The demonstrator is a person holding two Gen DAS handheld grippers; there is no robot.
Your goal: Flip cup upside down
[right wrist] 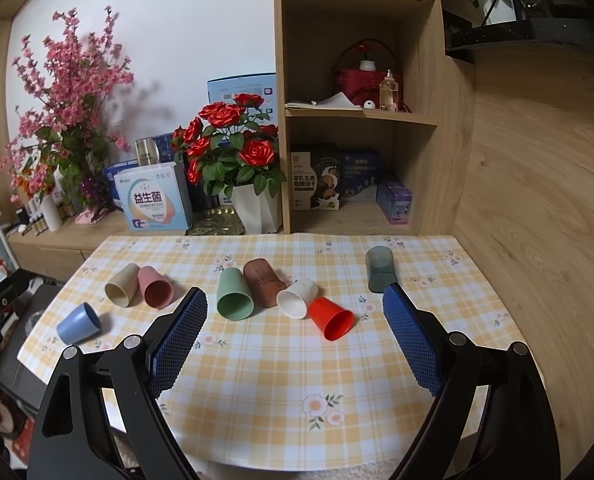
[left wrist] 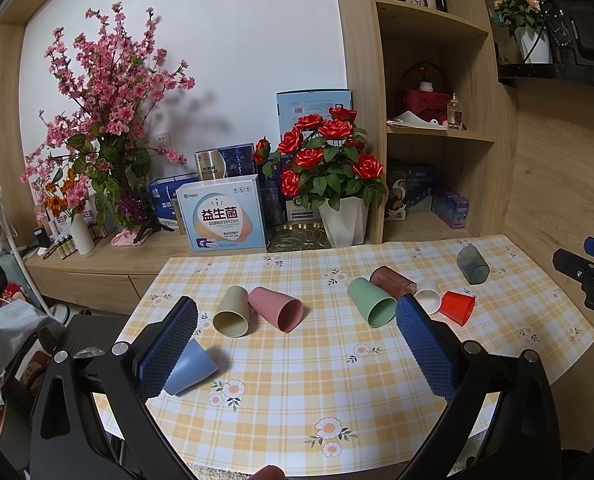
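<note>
Several cups lie on their sides on the yellow checked tablecloth point(right wrist: 281, 368): a blue cup point(left wrist: 191, 368) point(right wrist: 79, 324), a beige cup point(left wrist: 231, 312) point(right wrist: 121, 285), a pink cup point(left wrist: 276, 308) point(right wrist: 155, 286), a green cup point(left wrist: 372, 302) point(right wrist: 234, 295), a brown see-through cup point(left wrist: 391, 282) point(right wrist: 263, 282), a white cup point(left wrist: 428, 295) point(right wrist: 297, 298), a red cup point(left wrist: 457, 307) point(right wrist: 332, 318) and a dark grey cup point(left wrist: 473, 265) point(right wrist: 380, 269). My left gripper point(left wrist: 297, 322) is open and empty above the table, the blue cup beside its left finger. My right gripper point(right wrist: 295, 312) is open and empty; it also shows at the left wrist view's right edge point(left wrist: 589, 276).
A low wooden cabinet behind the table holds red roses in a white pot point(right wrist: 257, 210), pink blossom branches point(left wrist: 105, 92), boxes point(left wrist: 223, 218) and small bottles. A wooden shelf unit point(right wrist: 361, 120) stands at the back right and a wood-panel wall point(right wrist: 537, 200) on the right.
</note>
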